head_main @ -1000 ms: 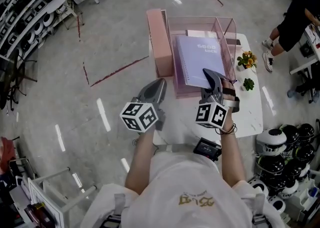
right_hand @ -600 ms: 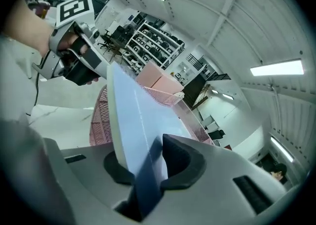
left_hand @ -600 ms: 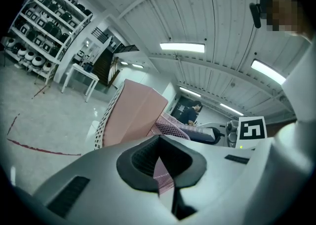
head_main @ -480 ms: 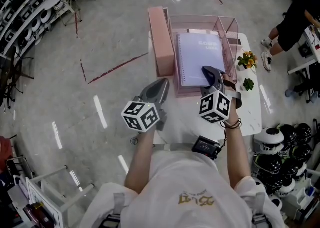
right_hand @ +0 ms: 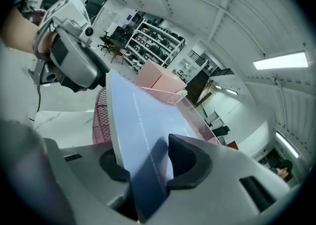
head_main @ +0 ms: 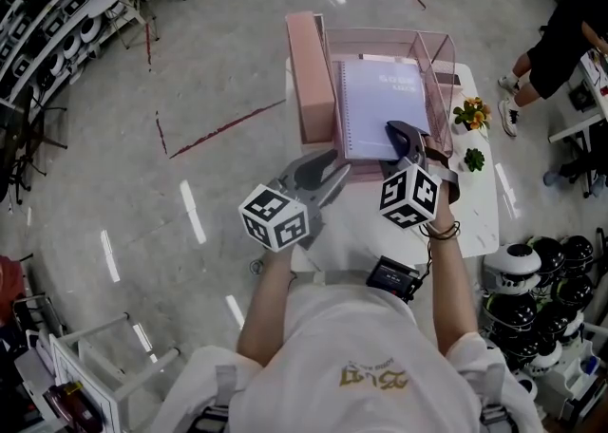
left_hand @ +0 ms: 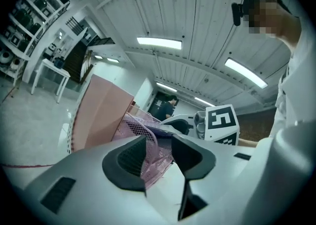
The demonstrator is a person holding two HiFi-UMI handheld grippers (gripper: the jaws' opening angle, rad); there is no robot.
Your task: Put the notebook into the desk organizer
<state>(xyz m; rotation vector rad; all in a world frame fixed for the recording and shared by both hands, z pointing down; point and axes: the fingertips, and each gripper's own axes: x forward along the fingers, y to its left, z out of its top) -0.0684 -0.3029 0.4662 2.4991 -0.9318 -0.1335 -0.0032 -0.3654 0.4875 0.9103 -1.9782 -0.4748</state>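
Observation:
The lavender notebook lies inside the pink mesh desk organizer on the white table. My right gripper is at the notebook's near right corner. Its jaws have just been opening and now stand open; in the right gripper view the notebook still passes between them. My left gripper is at the organizer's near left corner. Its jaws have also just been opening and stand open, and in the left gripper view the pink mesh shows through their gap.
A tall pink box stands against the organizer's left side. Two small plants sit at the table's right edge and a black device at its near edge. A person stands at the far right, above several helmets.
The notebook has slid from the organizer's near edge further in. The left gripper moved toward the organizer and opened. The right jaws widened around the notebook's corner.

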